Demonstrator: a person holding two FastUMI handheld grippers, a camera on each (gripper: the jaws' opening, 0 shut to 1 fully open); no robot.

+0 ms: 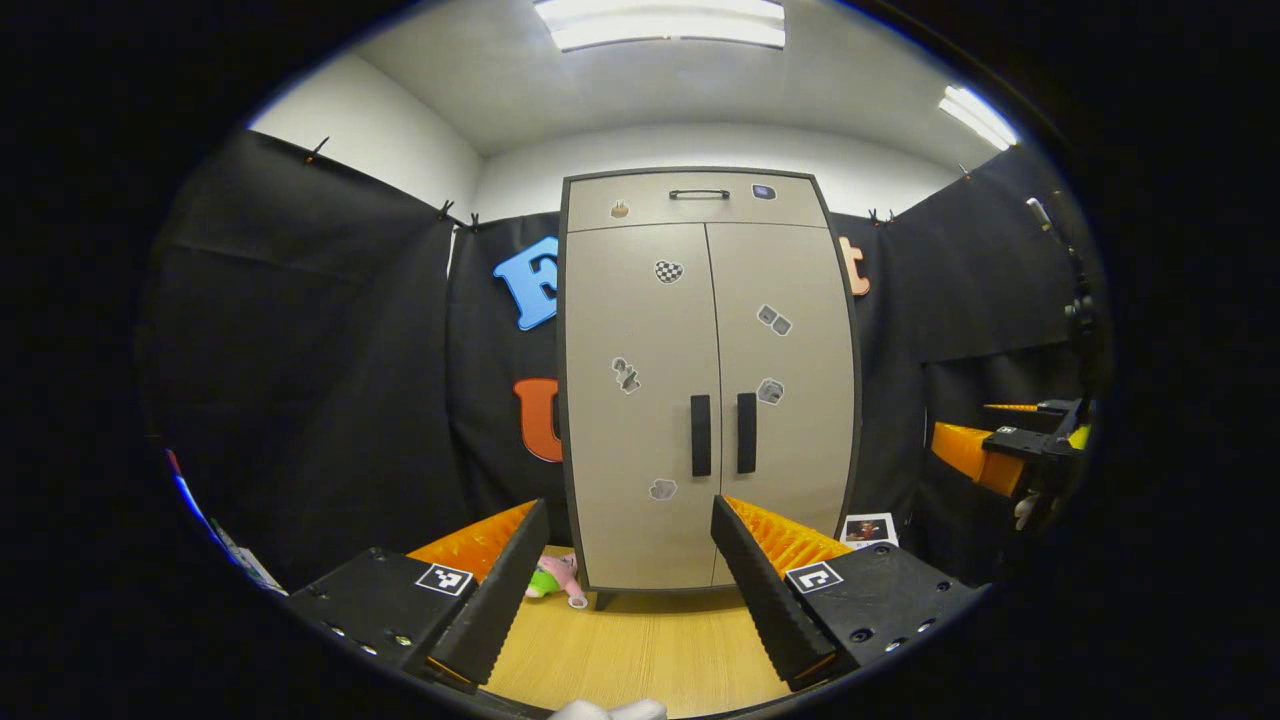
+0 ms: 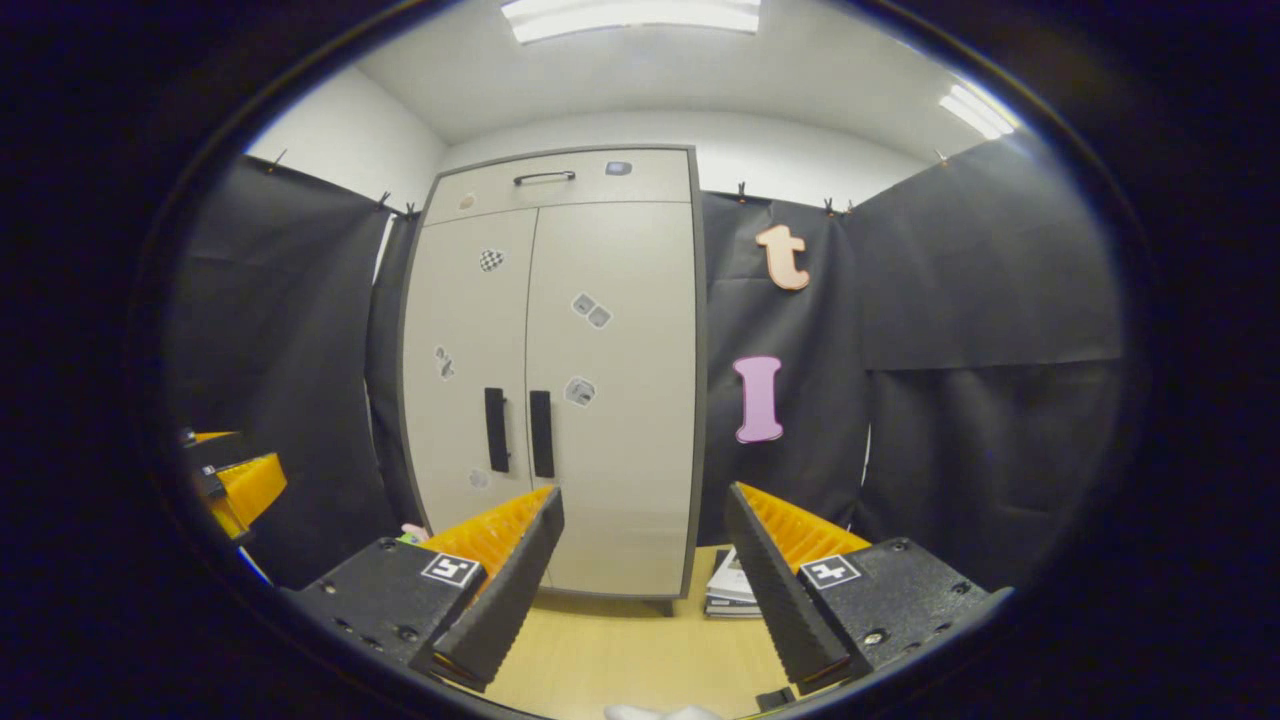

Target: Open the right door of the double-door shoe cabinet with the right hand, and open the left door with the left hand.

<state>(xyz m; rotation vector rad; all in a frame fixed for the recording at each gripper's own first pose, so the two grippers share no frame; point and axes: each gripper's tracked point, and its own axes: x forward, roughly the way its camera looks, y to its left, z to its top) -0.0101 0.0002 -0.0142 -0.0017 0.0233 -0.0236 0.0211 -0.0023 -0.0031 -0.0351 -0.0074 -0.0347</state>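
Left gripper view: shoe cabinet (image 1: pixel 707 380) doors closed, contents hidden.

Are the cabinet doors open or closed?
Closed. Both doors lie flat and flush with only a thin seam between them, and the two handles sit side by side. Nothing inside shows.

Matt smooth shoe cabinet (image 1: pixel 640 400) doors, wood-grain floor (image 1: pixel 640 650), black cloth wall (image 1: pixel 330 380)

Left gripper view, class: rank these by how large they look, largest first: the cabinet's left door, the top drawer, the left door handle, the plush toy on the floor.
1. Left door
2. Top drawer
3. Left door handle and plush toy: too alike to rank.
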